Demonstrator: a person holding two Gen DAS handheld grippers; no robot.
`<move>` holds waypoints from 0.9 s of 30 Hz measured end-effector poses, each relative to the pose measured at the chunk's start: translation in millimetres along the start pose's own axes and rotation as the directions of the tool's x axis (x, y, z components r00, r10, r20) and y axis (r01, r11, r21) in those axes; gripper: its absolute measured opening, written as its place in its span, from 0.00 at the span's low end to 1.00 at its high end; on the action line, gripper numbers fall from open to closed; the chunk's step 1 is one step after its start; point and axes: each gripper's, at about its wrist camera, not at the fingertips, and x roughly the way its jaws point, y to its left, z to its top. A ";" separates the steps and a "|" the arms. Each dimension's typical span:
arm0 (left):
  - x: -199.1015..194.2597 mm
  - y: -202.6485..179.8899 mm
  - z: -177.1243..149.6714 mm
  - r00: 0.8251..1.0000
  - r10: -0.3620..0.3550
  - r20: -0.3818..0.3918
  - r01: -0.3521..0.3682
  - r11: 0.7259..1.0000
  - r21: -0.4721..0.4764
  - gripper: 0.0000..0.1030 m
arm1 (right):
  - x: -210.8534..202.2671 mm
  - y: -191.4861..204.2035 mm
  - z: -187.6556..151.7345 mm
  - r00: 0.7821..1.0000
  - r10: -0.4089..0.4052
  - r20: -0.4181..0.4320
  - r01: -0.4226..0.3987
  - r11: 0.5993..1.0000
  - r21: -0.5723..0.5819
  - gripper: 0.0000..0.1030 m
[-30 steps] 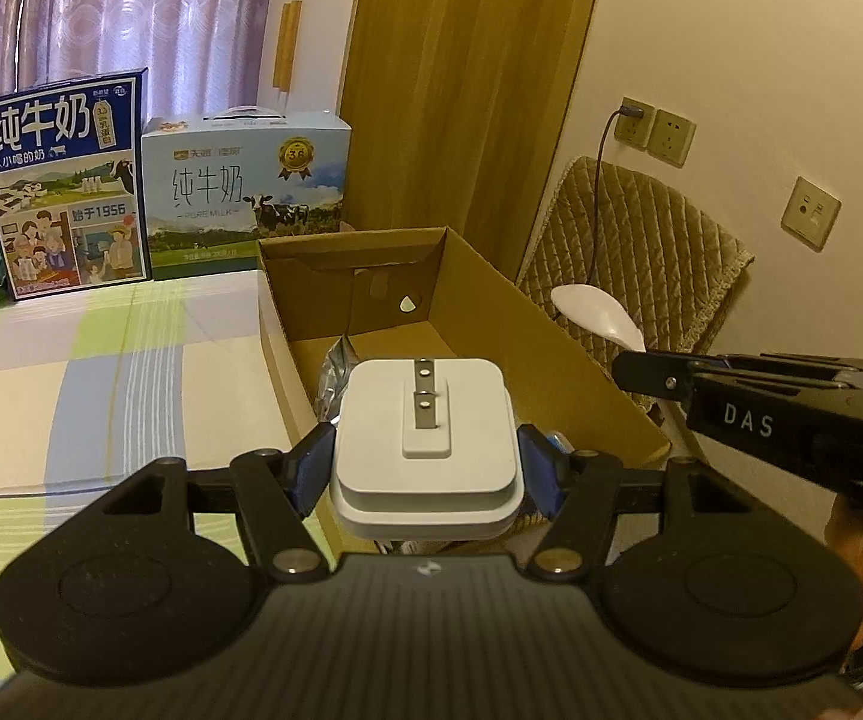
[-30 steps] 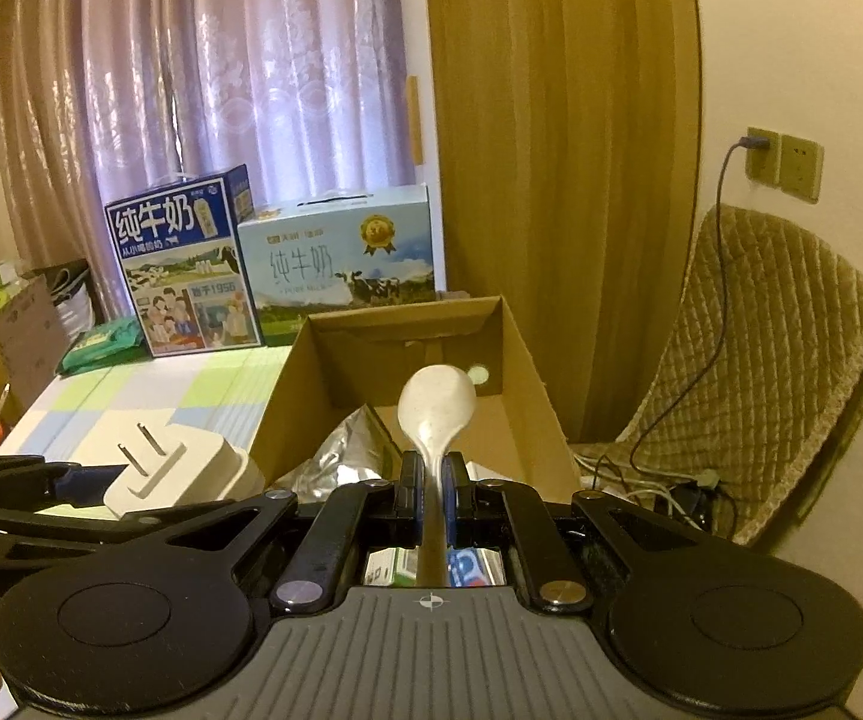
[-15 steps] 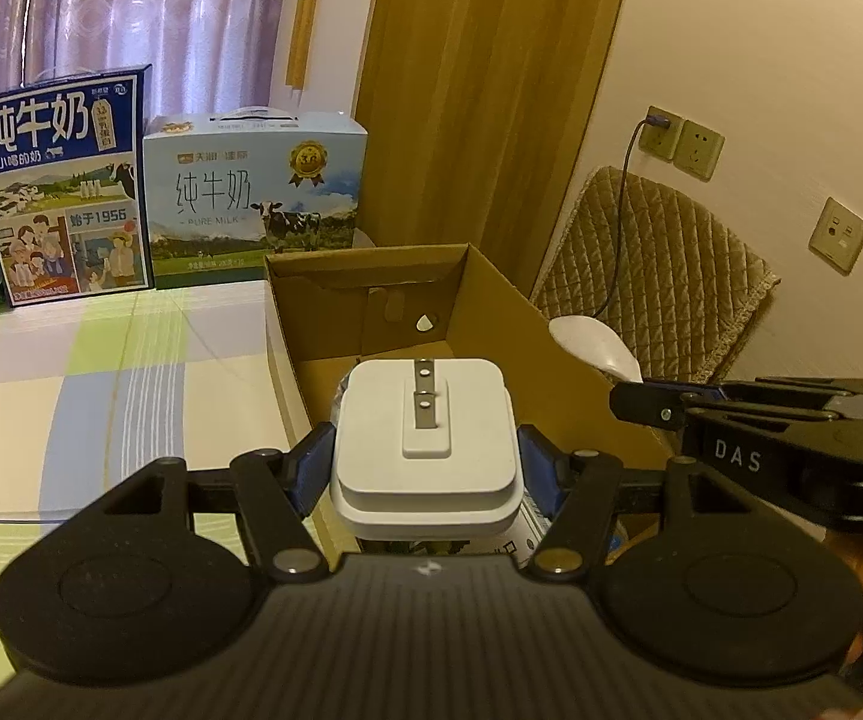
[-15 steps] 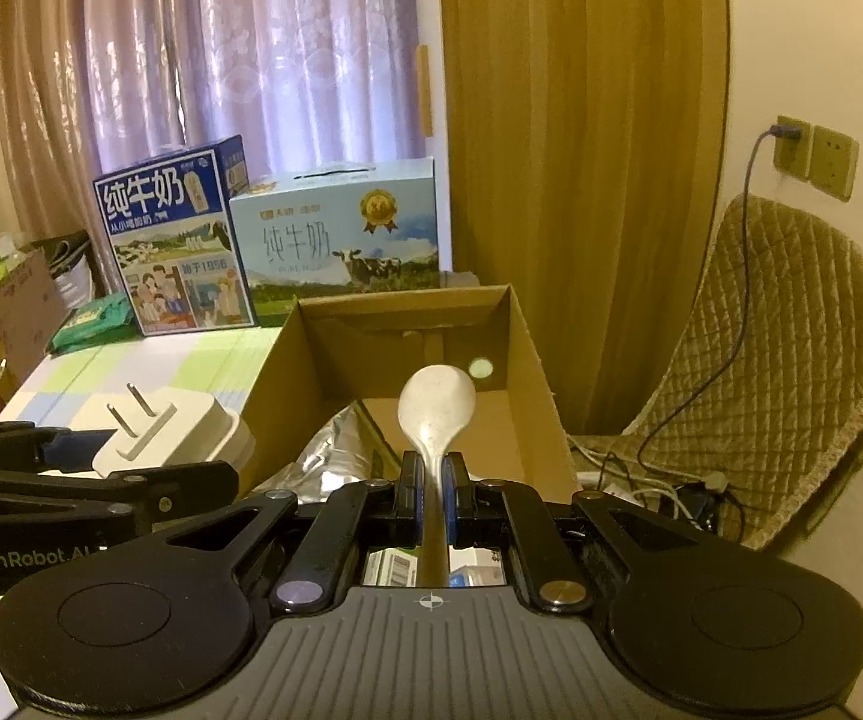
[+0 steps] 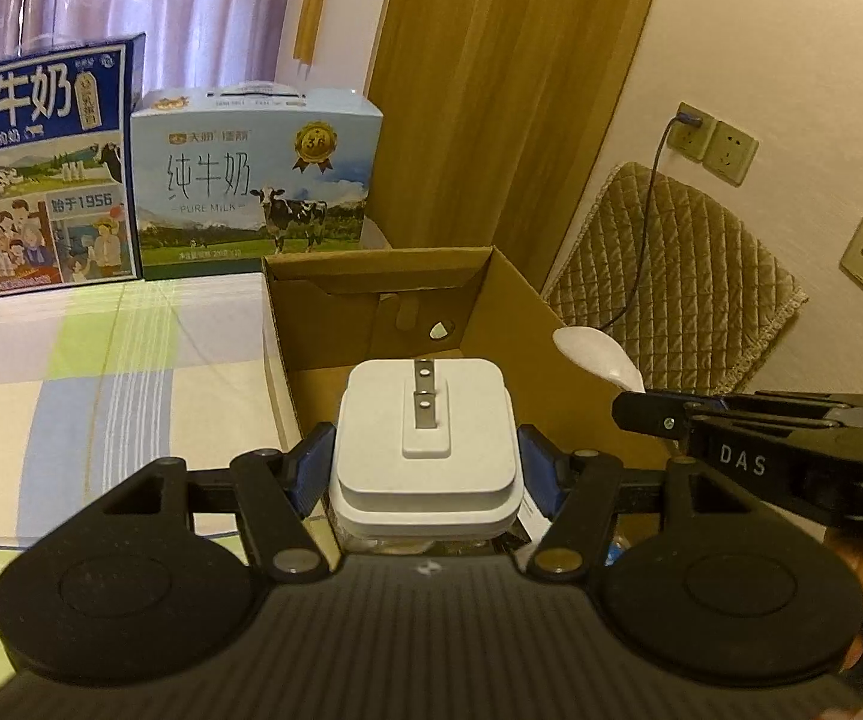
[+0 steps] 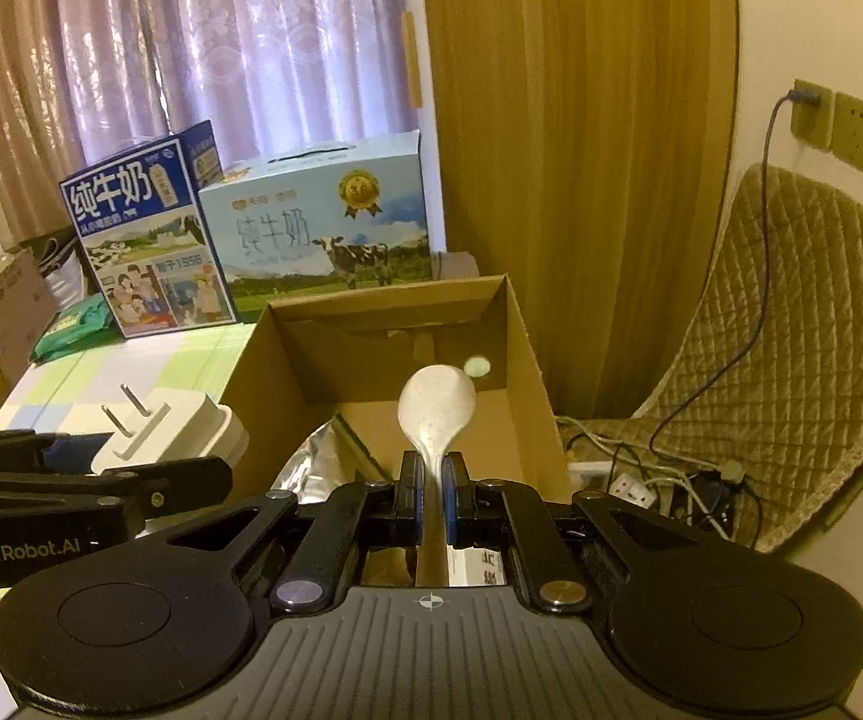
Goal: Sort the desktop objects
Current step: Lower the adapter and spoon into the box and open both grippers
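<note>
The left tool (image 5: 425, 471) is clamped by its blue pads on the sides of a white square plug adapter (image 5: 425, 438), held above the near end of an open brown cardboard box (image 5: 509, 300). The adapter's two metal prongs point up and away from the tool. The right tool (image 6: 429, 495) is pinched tight on the handle of a white speckled spoon (image 6: 436, 405), whose long axis runs straight ahead along the fingers, bowl forward and over the box.

The spoon's handle end is hidden behind the tool body. From the left wrist only the spoon's bowl shows, the rest covered by the right tool's black finger. The right wrist alone shows crinkled silver foil packaging (image 6: 323, 462) and a printed carton in the box, partly covered and hard to read, and cables on the floor by a quilted tan chair (image 6: 791, 330). Two milk cartons (image 5: 251, 192) stand at the far edge of the checked worktop (image 5: 101, 372).
</note>
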 end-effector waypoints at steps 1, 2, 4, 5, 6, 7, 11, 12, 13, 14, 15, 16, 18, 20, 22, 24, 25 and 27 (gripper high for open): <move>3.8 0.4 2.2 1.000 0.001 -0.004 -0.001 1.000 -0.003 0.58 | 3.6 -1.3 2.2 1.000 0.000 -0.004 0.000 1.000 0.003 0.03; 7.1 0.3 3.9 1.000 0.002 -0.007 -0.002 1.000 -0.003 0.58 | 6.5 -2.7 4.2 1.000 -0.002 -0.008 0.002 1.000 0.004 0.03; 12.9 -0.7 7.5 1.000 0.000 -0.011 0.000 1.000 0.001 0.58 | 12.3 -5.1 7.9 1.000 -0.004 -0.014 0.004 1.000 0.007 0.03; 15.5 -1.3 9.3 1.000 -0.001 -0.013 0.001 1.000 0.003 0.58 | 15.0 -6.2 9.5 1.000 -0.006 -0.017 0.006 1.000 0.008 0.03; 18.0 -1.6 11.0 1.000 -0.002 -0.014 0.002 1.000 -0.001 0.58 | 18.1 -7.2 11.4 1.000 -0.008 -0.021 0.008 1.000 0.009 0.03; 21.1 -0.7 12.9 1.000 -0.003 -0.016 0.003 1.000 -0.012 0.58 | 20.9 -8.2 13.2 1.000 -0.011 -0.026 0.011 1.000 0.009 0.03; 33.0 1.3 17.9 0.999 -0.016 -0.031 0.015 0.999 -0.042 0.58 | 31.8 -10.1 17.1 0.999 -0.013 -0.042 0.013 1.000 0.001 0.03; 35.4 0.9 18.4 0.999 -0.017 -0.035 0.016 0.999 -0.042 0.58 | 34.3 -10.2 17.4 0.999 -0.013 -0.046 0.013 1.000 -0.001 0.03; 37.6 0.7 18.9 0.999 -0.017 -0.037 0.016 0.999 -0.042 0.58 | 36.7 -10.9 17.8 0.999 -0.013 -0.050 0.013 1.000 -0.003 0.03; 40.1 0.9 19.3 0.999 -0.016 -0.041 0.014 0.999 -0.043 0.58 | 39.2 -11.6 18.2 0.998 -0.012 -0.054 0.012 1.000 -0.003 0.03; 42.6 1.3 19.5 0.999 -0.015 -0.044 0.013 0.999 -0.046 0.58 | 41.7 -12.2 18.9 0.998 -0.011 -0.059 0.011 1.000 -0.002 0.03; 45.2 1.8 19.7 0.999 -0.015 -0.049 0.012 0.999 -0.048 0.58 | 43.8 -12.0 19.5 0.998 -0.010 -0.061 0.010 1.000 -0.001 0.03; 48.8 3.9 20.3 0.998 -0.015 -0.054 0.012 0.998 -0.062 0.58 | 47.7 -12.8 20.0 0.998 -0.006 -0.069 0.006 1.000 -0.001 0.03; 51.6 5.6 21.1 0.998 -0.013 -0.057 0.009 0.998 -0.068 0.58 | 50.8 -13.1 21.1 0.997 -0.005 -0.075 0.005 1.000 0.004 0.03; 54.7 7.4 22.9 0.998 -0.010 -0.059 0.006 0.997 -0.071 0.58 | 54.1 -12.7 21.8 0.997 -0.003 -0.079 0.004 1.000 0.009 0.03; 58.1 9.1 24.9 0.998 -0.007 -0.060 0.002 0.997 -0.074 0.58 | 57.0 -12.5 22.2 0.997 -0.001 -0.083 0.002 1.000 0.013 0.03; 59.7 9.9 25.9 0.998 -0.008 -0.061 0.003 0.997 -0.078 0.58 | 58.5 -12.6 22.4 0.996 -0.001 -0.085 0.002 1.000 0.015 0.03; 62.4 13.6 29.0 0.998 -0.009 -0.054 0.004 0.995 -0.097 0.63 | 60.5 -12.6 22.6 0.996 -0.001 -0.088 0.002 1.000 0.017 0.03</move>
